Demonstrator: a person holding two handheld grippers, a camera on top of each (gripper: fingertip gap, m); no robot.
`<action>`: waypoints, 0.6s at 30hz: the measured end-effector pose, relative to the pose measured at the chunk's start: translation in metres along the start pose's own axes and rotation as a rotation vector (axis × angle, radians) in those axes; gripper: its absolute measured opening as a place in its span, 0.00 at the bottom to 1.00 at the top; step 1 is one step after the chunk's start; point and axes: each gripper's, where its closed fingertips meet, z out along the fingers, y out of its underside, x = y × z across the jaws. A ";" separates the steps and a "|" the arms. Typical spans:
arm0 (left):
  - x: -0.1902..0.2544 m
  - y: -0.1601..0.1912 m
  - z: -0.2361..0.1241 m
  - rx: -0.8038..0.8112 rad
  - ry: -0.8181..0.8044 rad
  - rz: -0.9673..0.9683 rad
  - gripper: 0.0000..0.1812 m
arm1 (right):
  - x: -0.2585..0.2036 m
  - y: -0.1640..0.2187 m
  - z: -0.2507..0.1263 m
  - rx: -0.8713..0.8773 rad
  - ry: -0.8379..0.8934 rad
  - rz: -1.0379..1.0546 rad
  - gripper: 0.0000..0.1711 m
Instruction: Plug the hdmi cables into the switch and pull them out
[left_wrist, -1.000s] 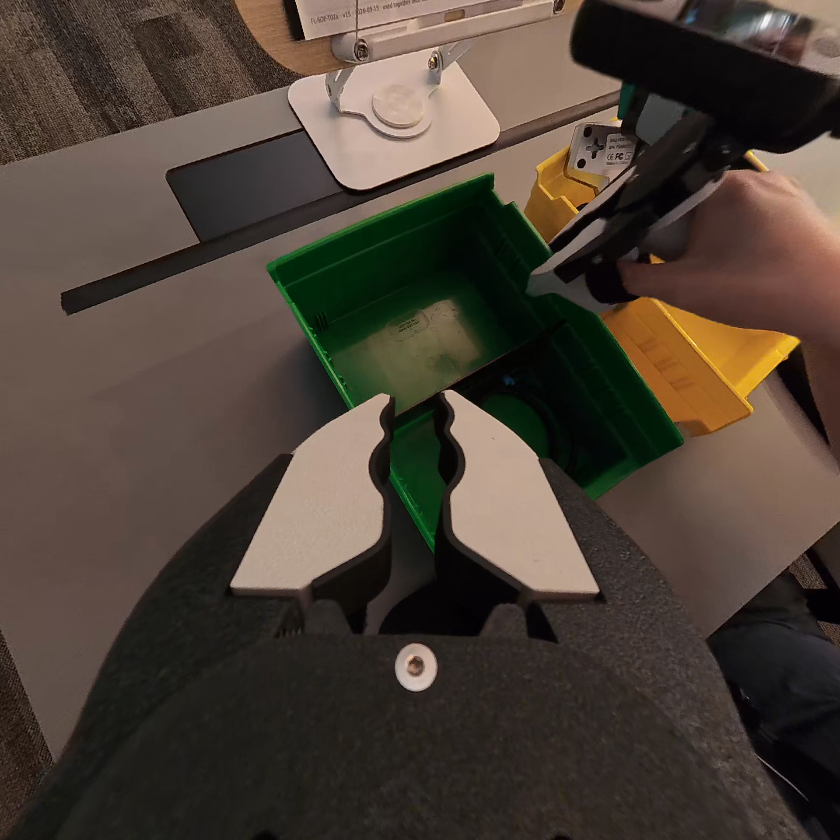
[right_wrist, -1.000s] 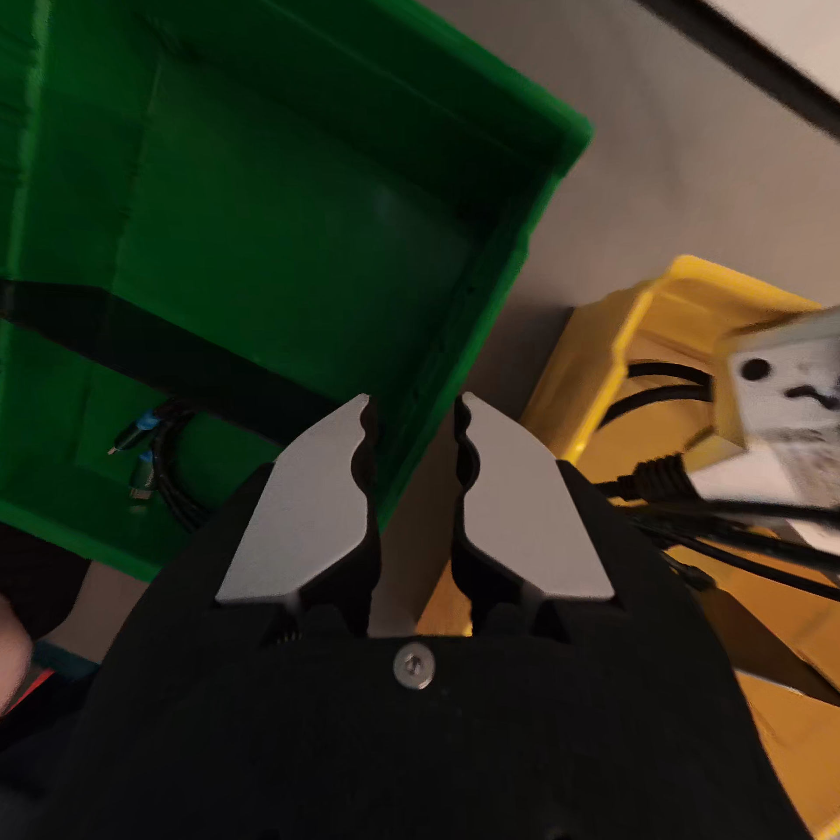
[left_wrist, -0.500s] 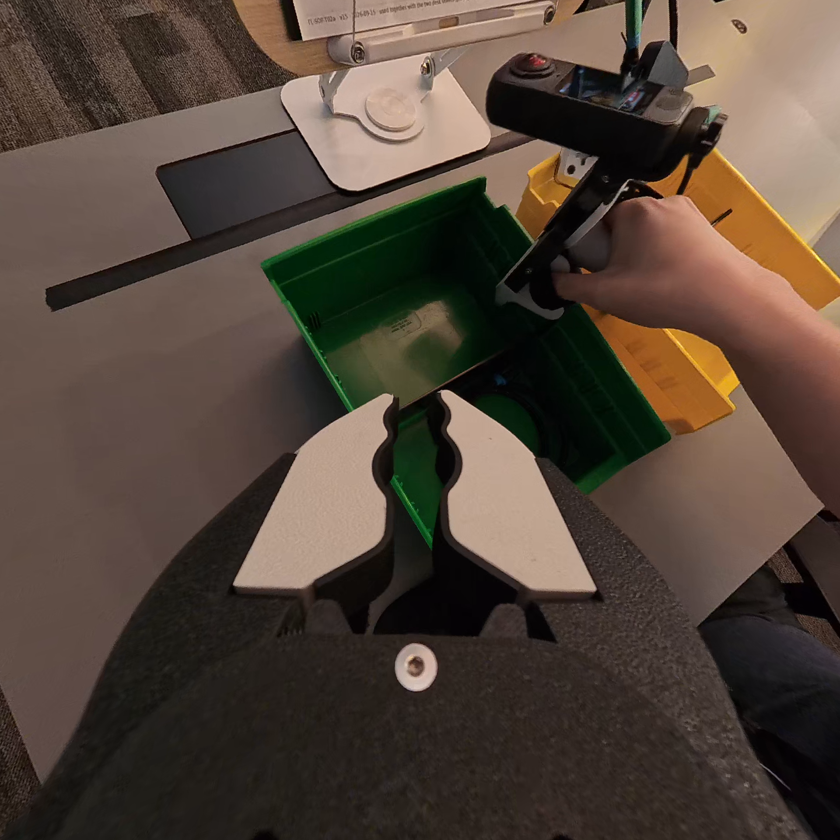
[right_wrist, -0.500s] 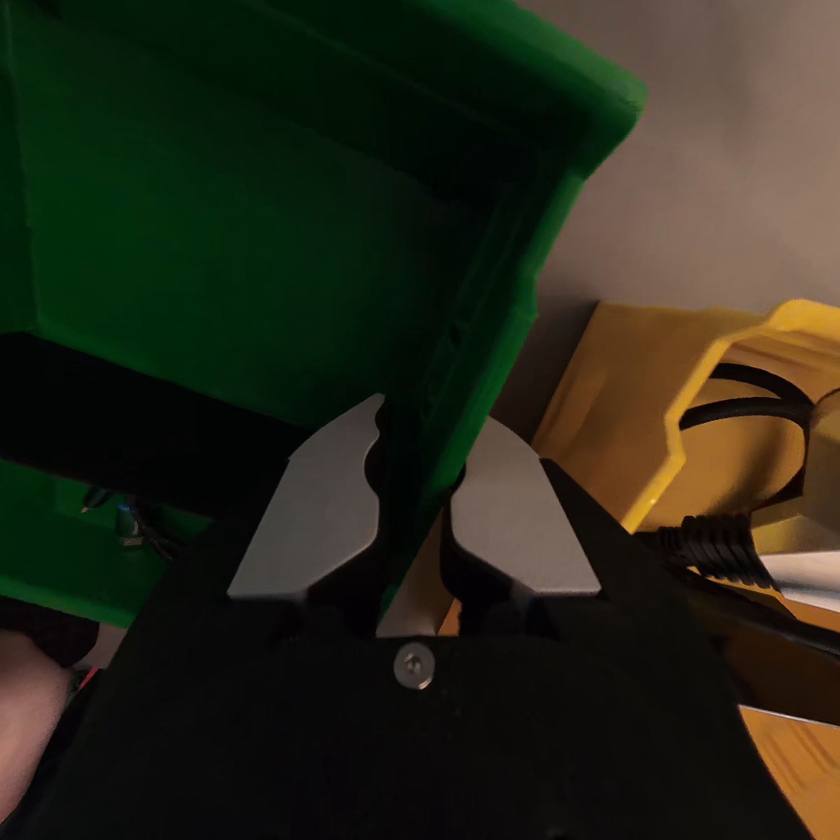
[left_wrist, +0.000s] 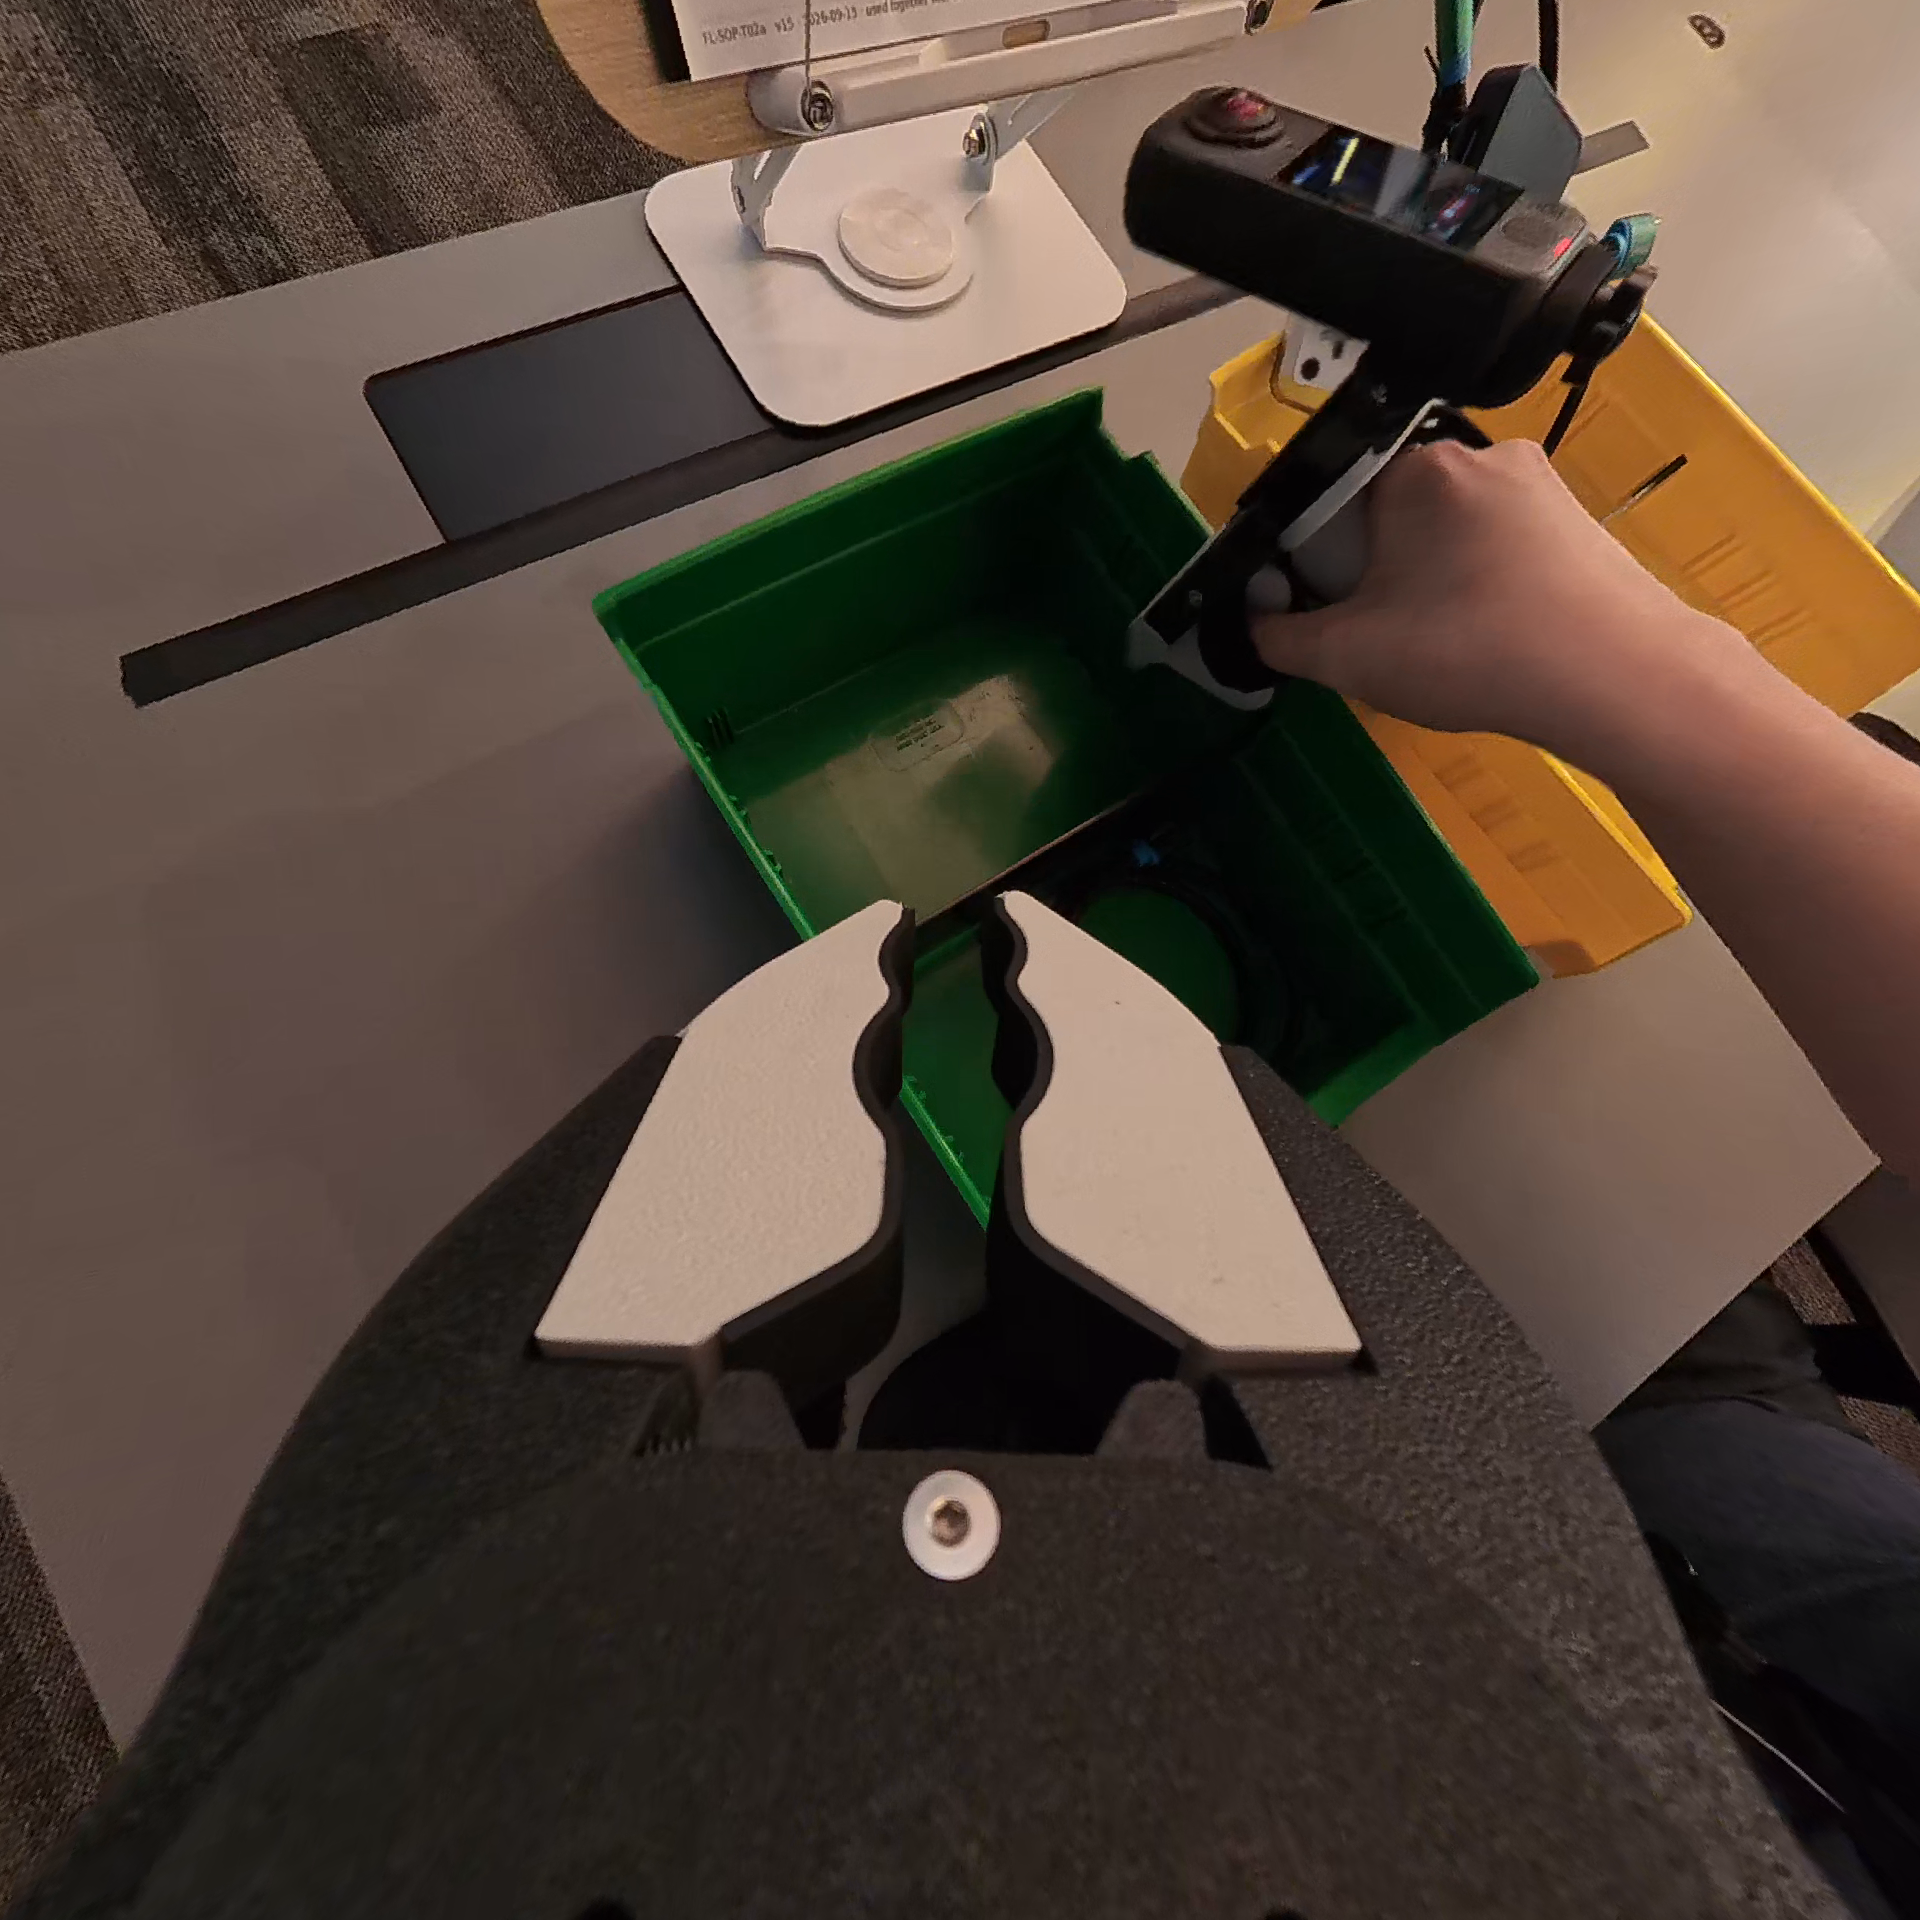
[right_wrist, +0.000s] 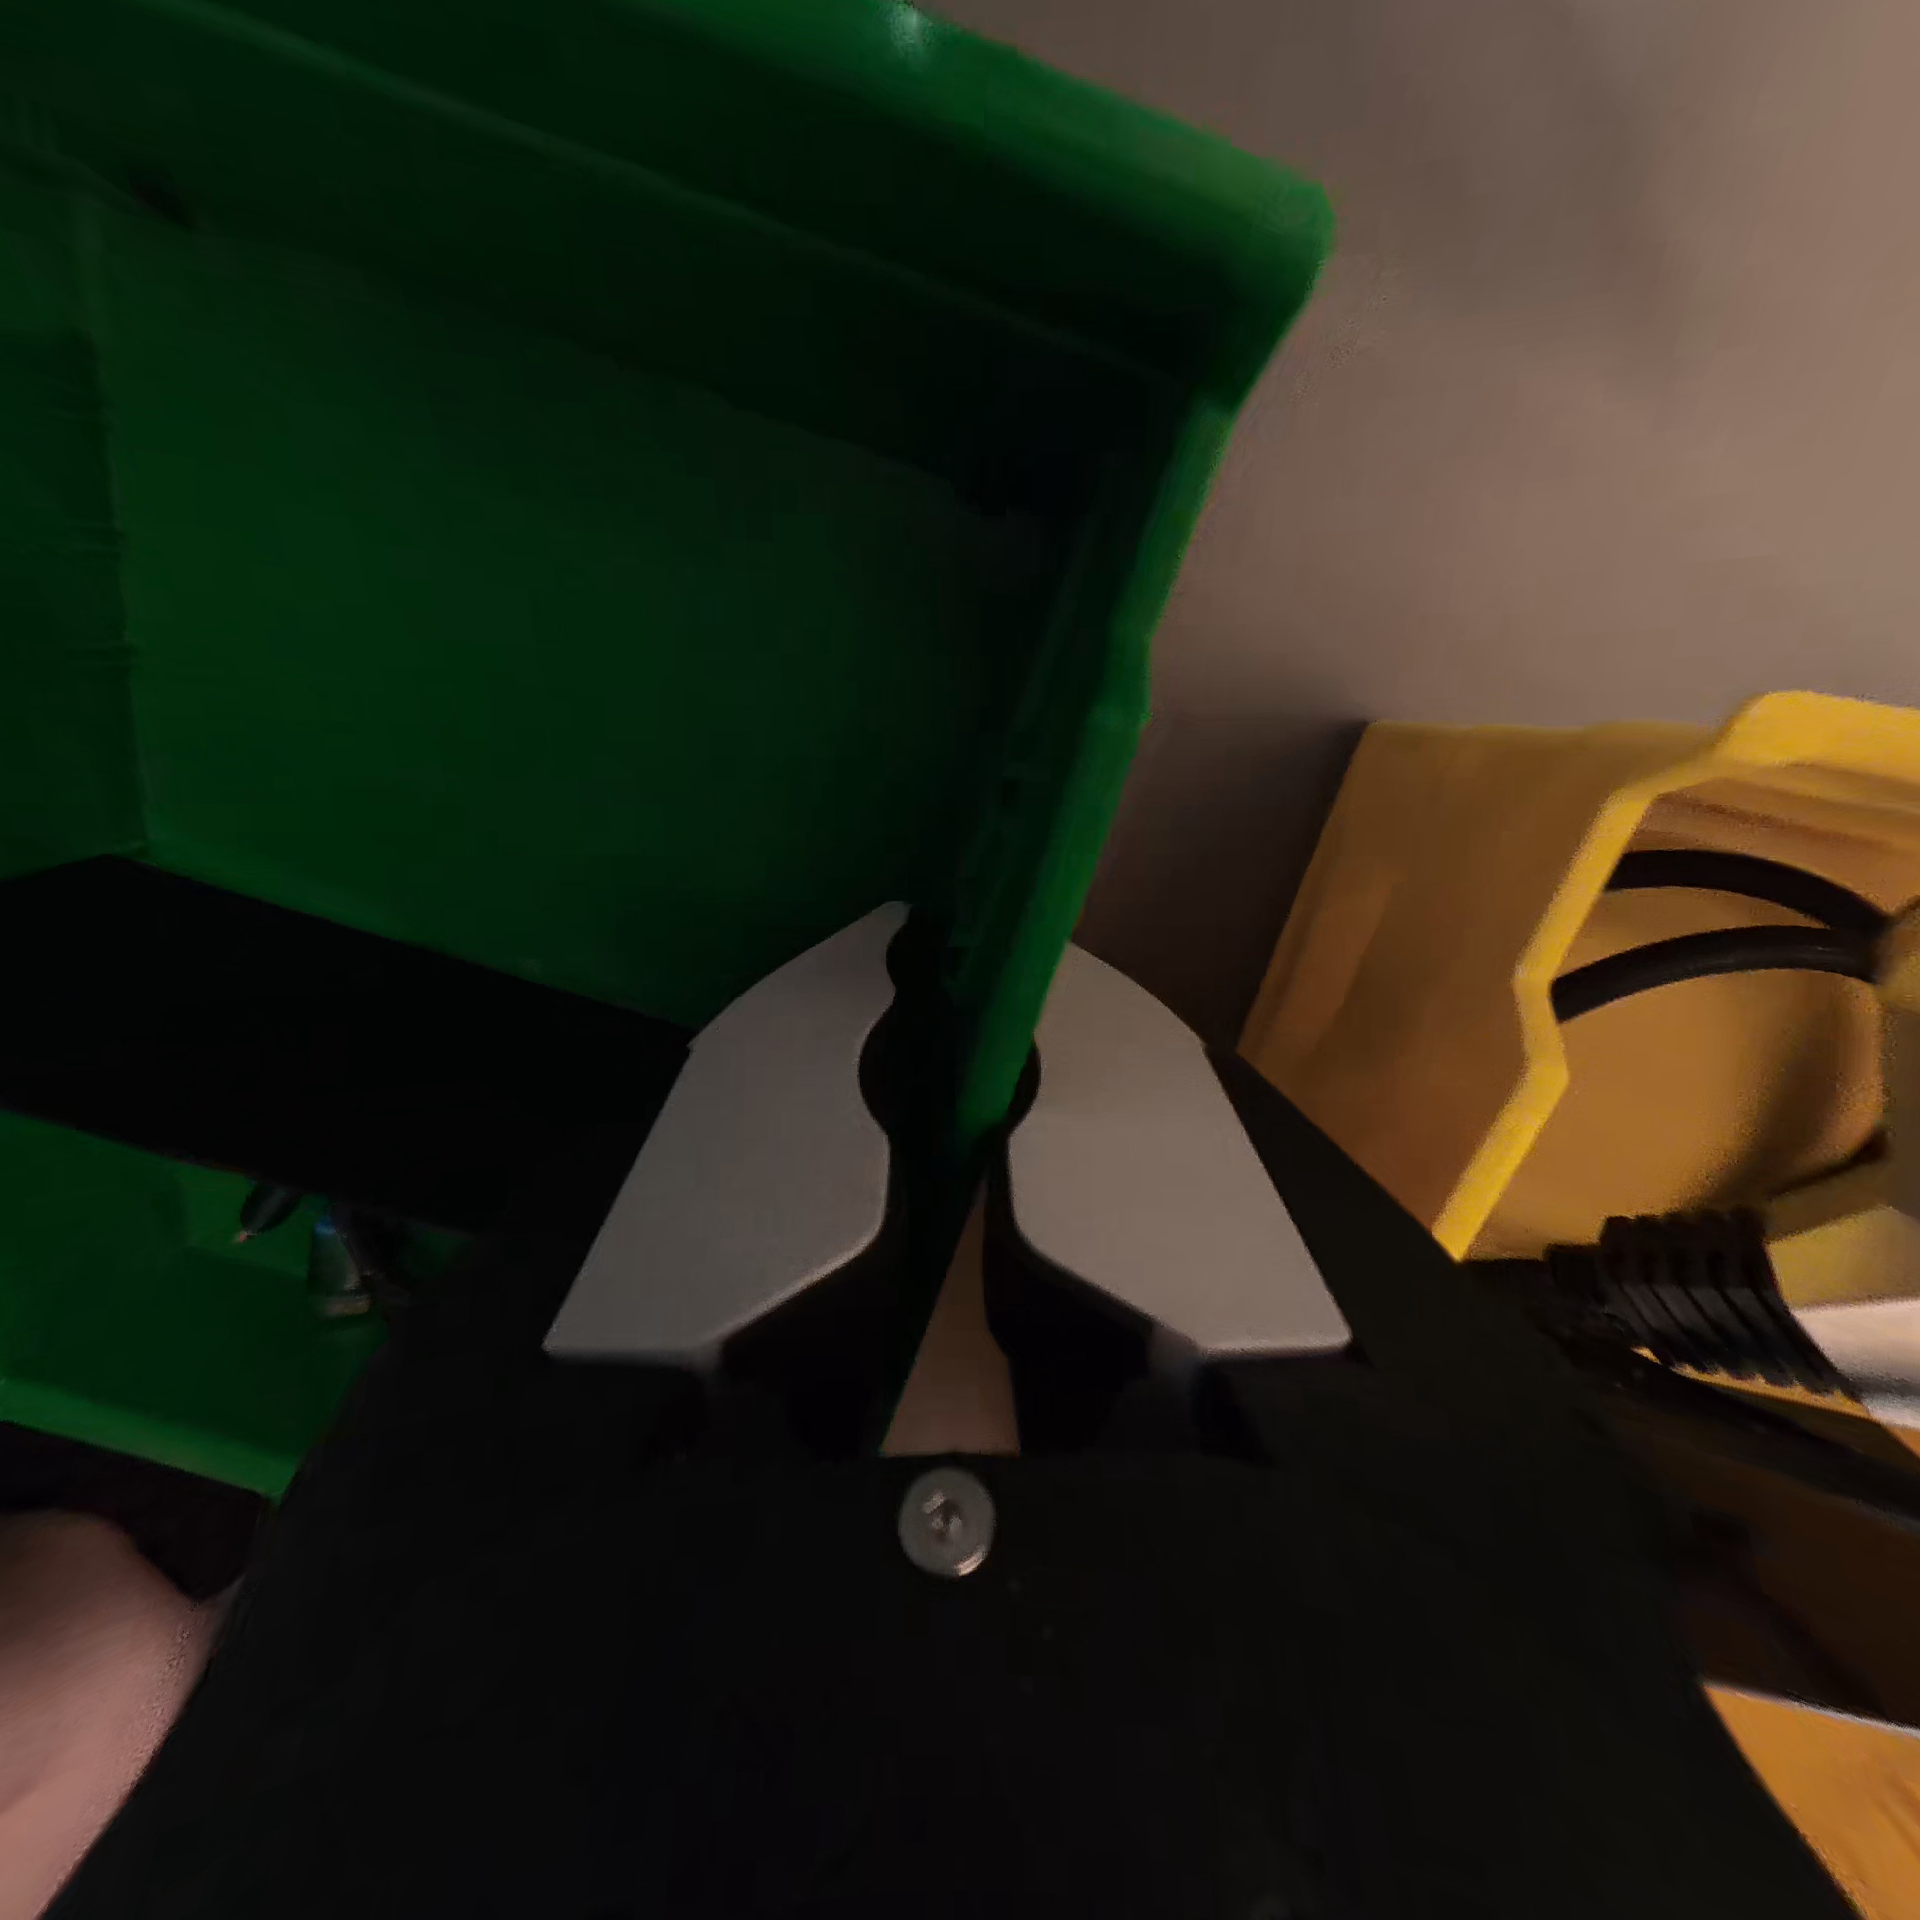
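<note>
Left wrist view
- Left gripper (left_wrist: 954, 925): hovers over the near-left wall of the green bin, fingers a narrow gap apart, holding nothing.
- Green bin (left_wrist: 831, 540): sits on the grey table (left_wrist: 312, 935); a black divider (left_wrist: 1049, 868) splits it in two.
- Far compartment: bare floor with a pale label.
- Near compartment: a dark coiled cable (left_wrist: 1247, 956) with a blue-tipped plug.
- Yellow bin (left_wrist: 1714, 540): just right of the green bin; contents mostly hidden by the hand (left_wrist: 1455, 592) and the right gripper's body.
- White stand base (left_wrist: 894, 281): far side of the table.

Right wrist view
- Right gripper (right_wrist: 961, 940): clamped on the green bin's right wall (right_wrist: 1049, 883), one finger inside, one outside.
- Green bin, near compartment: plug ends (right_wrist: 332, 1247) at lower left, blurred.
- Yellow bin (right_wrist: 1538, 1039): holds black cables (right_wrist: 1714, 945) and a ribbed plug boot (right_wrist: 1683, 1299).
- Switch: cannot tell.
</note>
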 end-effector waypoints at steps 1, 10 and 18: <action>0.000 0.001 0.000 -0.002 0.000 0.000 0.07 | -0.001 -0.001 0.000 0.000 -0.037 0.026 0.05; -0.016 0.002 -0.008 0.027 0.003 -0.047 0.06 | -0.005 -0.004 0.001 -0.085 -0.115 0.118 0.04; -0.026 0.003 -0.017 0.073 0.028 -0.087 0.05 | -0.021 0.000 -0.006 -0.213 -0.128 0.099 0.04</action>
